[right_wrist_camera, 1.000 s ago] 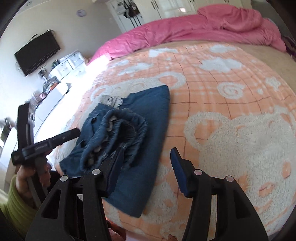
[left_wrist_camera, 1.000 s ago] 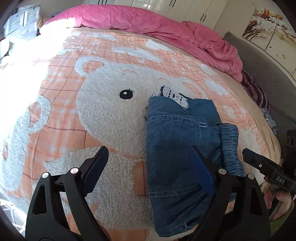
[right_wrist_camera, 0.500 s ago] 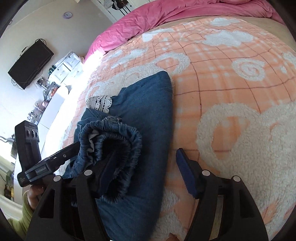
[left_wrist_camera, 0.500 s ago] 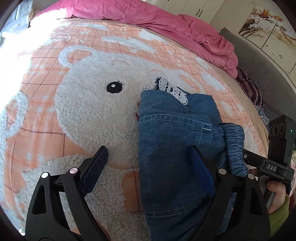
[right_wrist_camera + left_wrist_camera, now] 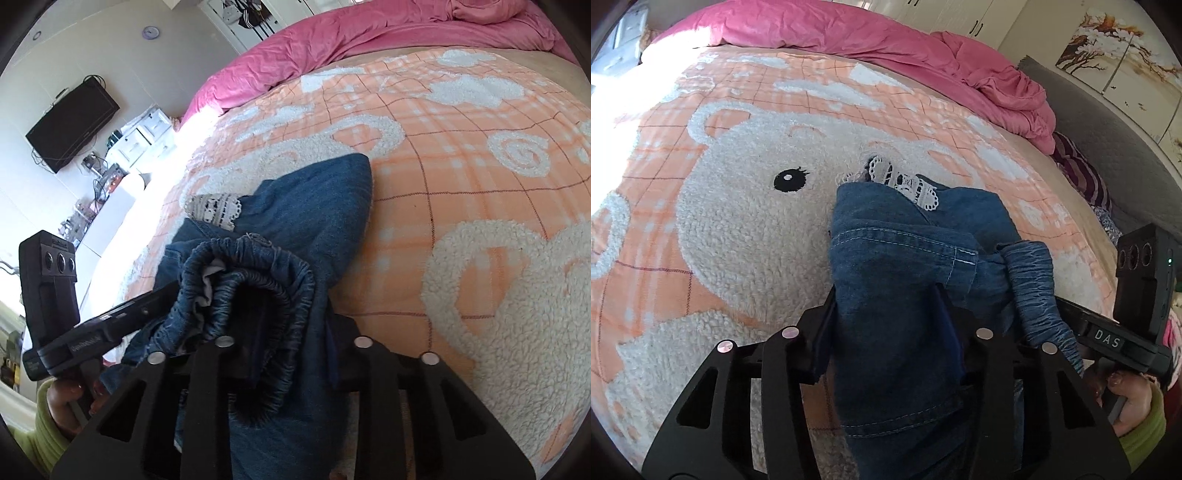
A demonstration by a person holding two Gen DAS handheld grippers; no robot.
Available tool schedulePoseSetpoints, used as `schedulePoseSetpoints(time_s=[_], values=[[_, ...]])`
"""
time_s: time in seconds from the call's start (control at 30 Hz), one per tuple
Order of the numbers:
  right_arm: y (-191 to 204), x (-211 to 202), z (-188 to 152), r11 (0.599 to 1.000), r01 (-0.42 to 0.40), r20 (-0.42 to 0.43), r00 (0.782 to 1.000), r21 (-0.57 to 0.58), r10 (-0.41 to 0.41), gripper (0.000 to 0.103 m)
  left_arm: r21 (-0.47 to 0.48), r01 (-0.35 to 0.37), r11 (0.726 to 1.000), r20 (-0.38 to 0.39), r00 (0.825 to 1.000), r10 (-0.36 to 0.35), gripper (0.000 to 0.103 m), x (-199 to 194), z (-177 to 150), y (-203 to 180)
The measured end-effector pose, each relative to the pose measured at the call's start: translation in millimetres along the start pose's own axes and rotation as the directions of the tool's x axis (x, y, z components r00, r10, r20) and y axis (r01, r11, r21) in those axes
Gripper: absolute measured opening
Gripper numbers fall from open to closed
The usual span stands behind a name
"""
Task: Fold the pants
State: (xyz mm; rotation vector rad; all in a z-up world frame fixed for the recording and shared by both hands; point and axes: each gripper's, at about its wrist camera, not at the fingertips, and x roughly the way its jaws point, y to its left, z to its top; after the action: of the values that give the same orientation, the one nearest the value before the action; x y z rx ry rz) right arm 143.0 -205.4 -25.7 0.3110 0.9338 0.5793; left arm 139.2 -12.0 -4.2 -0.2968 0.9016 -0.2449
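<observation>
Blue denim pants [image 5: 905, 266] with white lace trim [image 5: 908, 184] lie folded on the peach bear blanket [image 5: 738, 221]. My left gripper [image 5: 886, 328] is shut on the near edge of the pants. In the right wrist view my right gripper [image 5: 291, 332] is shut on the pants [image 5: 314, 221] at the gathered elastic waistband [image 5: 258, 291]. The waistband also shows in the left wrist view [image 5: 1034, 288], with the right gripper's body [image 5: 1137, 295] beside it. The left gripper's body [image 5: 51, 295] shows at the left in the right wrist view.
A pink duvet [image 5: 886, 40] is bunched along the far side of the bed. A grey headboard [image 5: 1108, 147] and striped cloth [image 5: 1082, 173] are at the right. A wall TV [image 5: 70, 125] and white drawers [image 5: 144, 140] stand beyond the bed's left edge.
Both grippers were open over the pants; both have moved forward and closed on the denim, the left on the near edge, the right on the waistband.
</observation>
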Motion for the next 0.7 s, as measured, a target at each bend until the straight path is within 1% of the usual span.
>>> schedulePoseSetpoints(time_s=[0.03,0.07,0.1,0.27,0.4,0.47,0.57,0.7], values=[[1.8,-2.1,-0.6,1.0,0.004,0.012,1.0,-0.004,-0.004,0.021,-0.003,0.001,1.0,0.004,1.0,-0.001,0.035,-0.8,0.0,-0.6],[3.9,-3.6,-0.7,1.0,0.011,0.022,1.0,-0.011,-0.011,0.019,0.002,-0.001,1.0,0.016,1.0,0.001,0.03,-3.2,0.3,-1.9],[6.8,-4.8,-0.4,1.0,0.017,0.032,0.999,-0.023,-0.017,0.019,0.013,-0.008,1.0,0.027,1.0,0.007,0.027,-4.8,0.4,-3.8],[22.7,-10.2,-0.9,0.993,0.08,0.075,0.995,-0.09,-0.073,0.018,0.068,-0.047,0.997,0.07,0.997,0.042,0.023,-12.3,-0.4,-15.2],[34.9,-15.2,0.3,0.982,0.115,0.112,0.989,-0.148,-0.099,0.018,0.058,-0.037,0.998,0.082,0.996,0.032,0.021,-18.5,2.5,-15.6],[42.5,-19.2,2.9,0.978,0.112,0.14,0.986,-0.174,-0.088,0.018,0.051,-0.04,0.998,0.081,0.996,0.036,0.021,-21.9,6.7,-15.8],[51.9,-21.6,12.5,0.972,0.11,0.167,0.983,-0.208,-0.075,0.017,0.05,-0.057,0.997,0.101,0.993,0.052,0.021,-28.7,15.7,-17.0],[53.9,-18.5,34.3,0.975,0.088,0.179,0.983,-0.204,-0.051,0.017,0.039,-0.066,0.997,0.131,0.99,0.061,0.021,-35.6,33.2,-15.7]])
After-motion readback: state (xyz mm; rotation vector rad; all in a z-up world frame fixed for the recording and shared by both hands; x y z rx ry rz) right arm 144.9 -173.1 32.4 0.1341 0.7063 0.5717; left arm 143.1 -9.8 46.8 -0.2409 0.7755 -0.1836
